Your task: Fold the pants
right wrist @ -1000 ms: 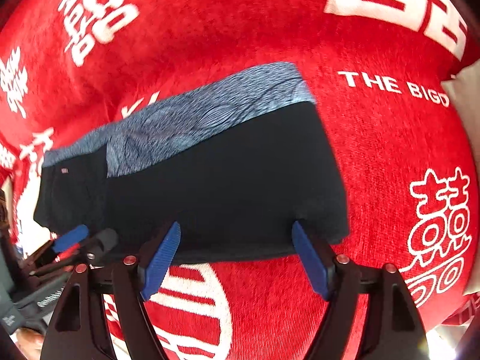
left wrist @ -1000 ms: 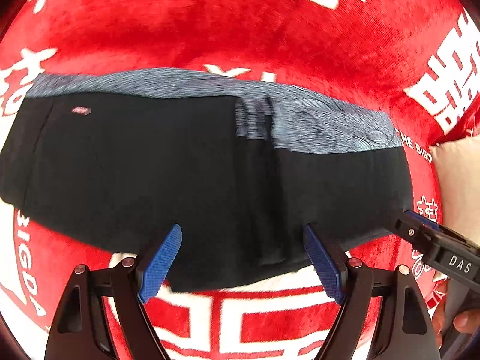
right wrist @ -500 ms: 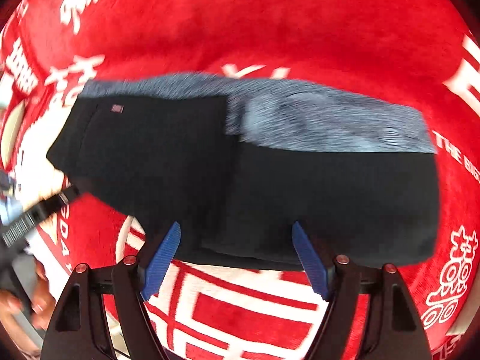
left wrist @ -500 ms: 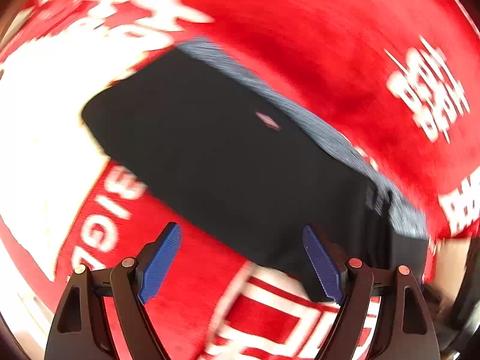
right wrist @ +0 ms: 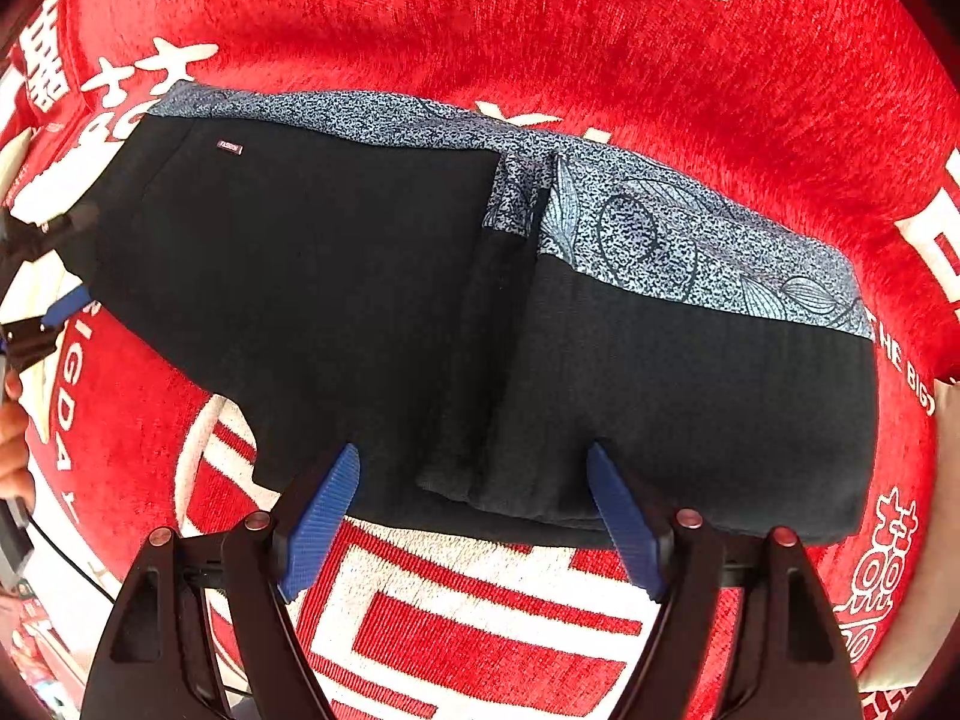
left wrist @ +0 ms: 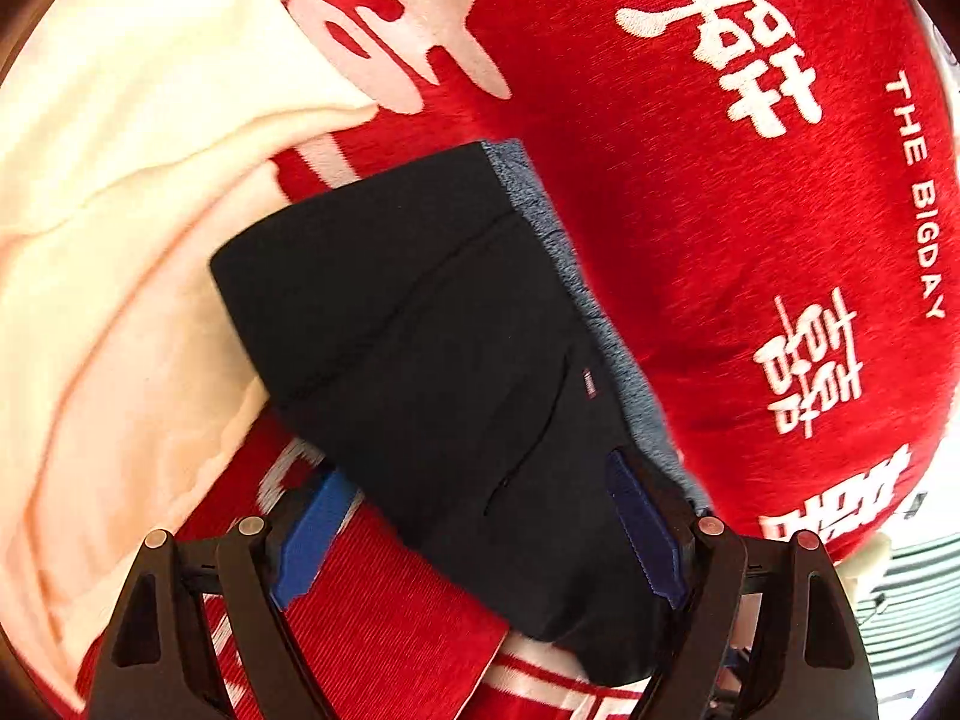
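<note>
The black pants (right wrist: pixel 372 300) with a blue-grey patterned waistband (right wrist: pixel 678 240) lie folded into a wide bundle on the red blanket (right wrist: pixel 600 30). My right gripper (right wrist: pixel 474 516) is open at the bundle's near edge, blue pads on either side of the overlap fold. My left gripper (left wrist: pixel 474 534) is open at the bundle's left end, its pads straddling the near corner of the pants (left wrist: pixel 432 360). It shows at the far left of the right wrist view (right wrist: pixel 54 312). Neither gripper holds fabric.
A cream cloth (left wrist: pixel 120 210) lies bunched beside the pants' far end in the left wrist view. The blanket carries large white characters and lettering (left wrist: pixel 924 198). A person's fingers (right wrist: pixel 12 420) show at the left edge.
My left gripper swung round from the front edge to the bundle's left end. My right gripper shifted left along the front edge and closer. The pants stayed put.
</note>
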